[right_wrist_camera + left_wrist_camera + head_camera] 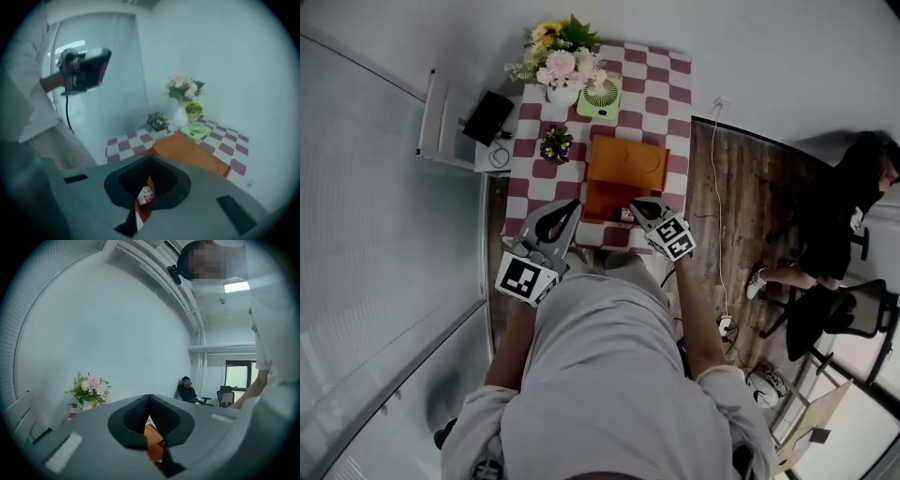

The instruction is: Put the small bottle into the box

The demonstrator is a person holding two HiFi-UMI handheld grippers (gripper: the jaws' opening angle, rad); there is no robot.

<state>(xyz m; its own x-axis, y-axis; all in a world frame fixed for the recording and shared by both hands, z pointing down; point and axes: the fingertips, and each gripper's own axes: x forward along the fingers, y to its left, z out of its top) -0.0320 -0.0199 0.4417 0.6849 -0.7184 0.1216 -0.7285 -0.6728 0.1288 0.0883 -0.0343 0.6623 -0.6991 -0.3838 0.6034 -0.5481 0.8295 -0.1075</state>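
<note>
Lying at the near, open part of the orange box (626,161): small bottle (146,194), red-and-white label, showing through the slit behind the right gripper (150,160). Pressing that gripper's jaws together on nothing. Hovering alongside over the checked table (661,94): left gripper (149,395), jaws likewise pressed together.

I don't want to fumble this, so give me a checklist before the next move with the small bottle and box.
1. The small bottle located: ok, visible through the right gripper's jaw gap.
2. The right gripper open: not ok, shut.
3. The small bottle gripped: cannot tell.
4. The box open: cannot tell.
5. The left gripper clear of the box: ok, beside it, shut.
</note>
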